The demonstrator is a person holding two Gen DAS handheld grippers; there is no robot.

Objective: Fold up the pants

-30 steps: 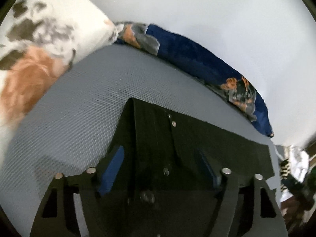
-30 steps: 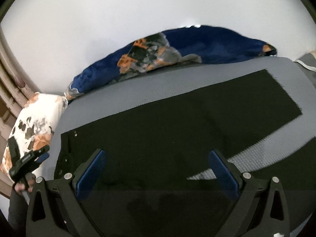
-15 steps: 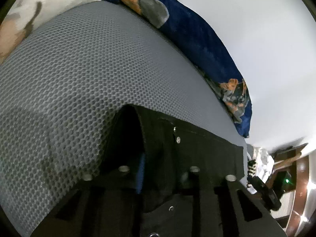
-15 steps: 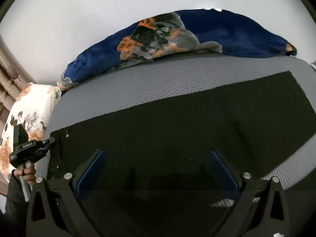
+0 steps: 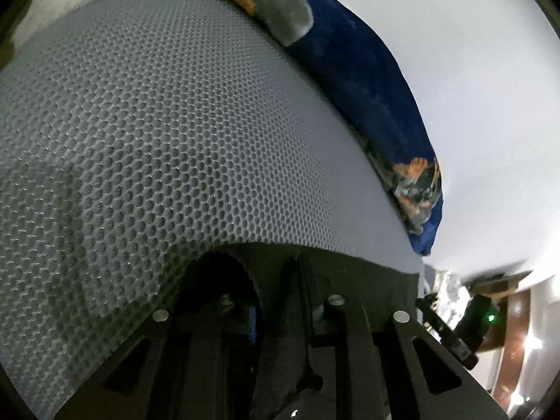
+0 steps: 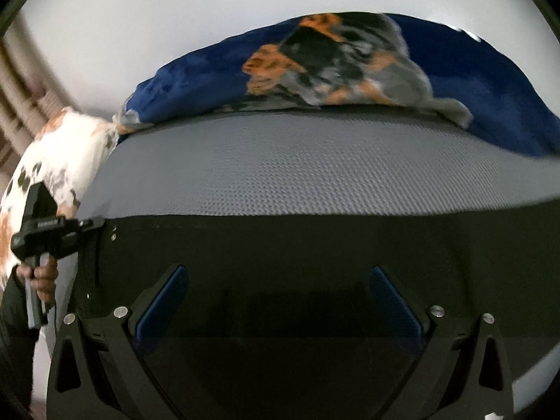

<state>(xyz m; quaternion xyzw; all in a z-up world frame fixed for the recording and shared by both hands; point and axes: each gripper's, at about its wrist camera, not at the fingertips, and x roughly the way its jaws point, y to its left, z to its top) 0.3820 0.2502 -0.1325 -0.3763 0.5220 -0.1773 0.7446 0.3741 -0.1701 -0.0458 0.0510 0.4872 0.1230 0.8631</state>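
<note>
Here, the black pants (image 6: 315, 245) lay flat across the lower half of the right wrist view, on the grey honeycomb-textured mattress (image 5: 157, 133). The left claw (image 5: 280, 315) had closed on the waistband edge at the bottom centre of its own view, the cloth bunched between its nearly meeting jaws. The right claw (image 6: 276, 301) stood wide open above the dark fabric, gripping nothing. A blue patterned blanket (image 6: 350, 66) lay along the mattress's far edge beside a white floral pillow (image 6: 63, 161).
</note>
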